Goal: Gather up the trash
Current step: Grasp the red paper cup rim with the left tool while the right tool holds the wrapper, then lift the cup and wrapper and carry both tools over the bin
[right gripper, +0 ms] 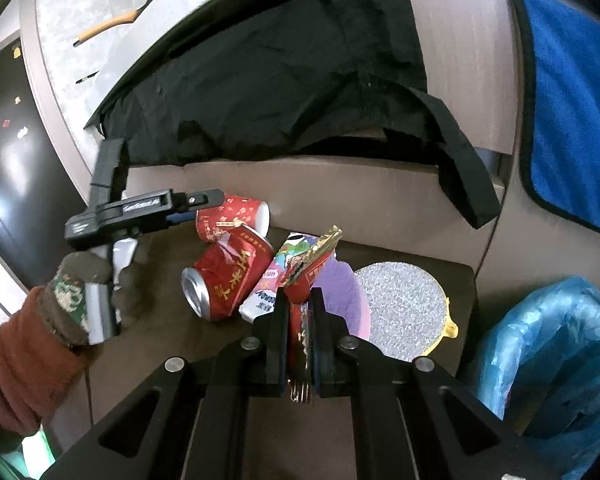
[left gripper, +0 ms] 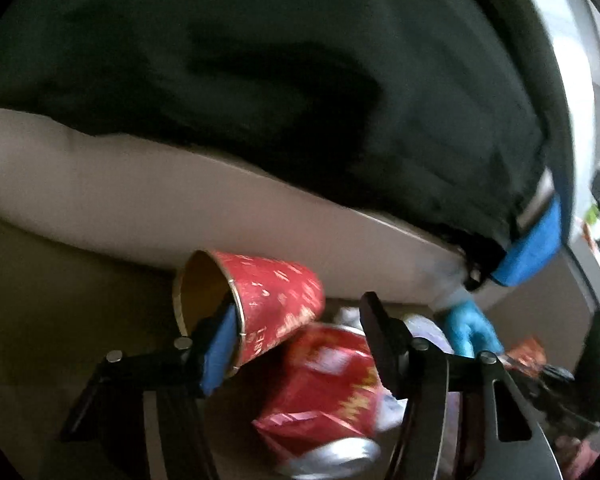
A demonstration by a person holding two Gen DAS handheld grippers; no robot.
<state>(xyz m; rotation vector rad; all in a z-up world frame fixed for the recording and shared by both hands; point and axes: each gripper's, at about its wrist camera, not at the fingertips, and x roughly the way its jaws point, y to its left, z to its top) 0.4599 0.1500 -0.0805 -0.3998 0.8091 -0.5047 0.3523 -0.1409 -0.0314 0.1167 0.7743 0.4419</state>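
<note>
**Right tool clamped on a wrapper, left tool at the paper cup**

Nearest the right wrist camera, the right tool [right gripper: 300, 320] is pressed together on a red and gold snack wrapper [right gripper: 312, 258], which sticks up from between its fingers. Just beyond lies a crushed red can [right gripper: 230, 274] on its side on the dark tabletop [right gripper: 152, 344], with a white carton [right gripper: 262, 294] against it and a glittery round mat [right gripper: 402, 310] to the right. A blue bag [right gripper: 548, 356] sits at the right edge.

Behind the can, a red paper cup [left gripper: 260, 304] lies on its side. The left tool [left gripper: 296, 332] stands apart: one blue pad reaches inside the cup's mouth and the other finger is clear of it. A gloved hand [right gripper: 96, 292] holds that tool. Farther back, black cloth [right gripper: 284, 68] drapes over a beige seat.
</note>
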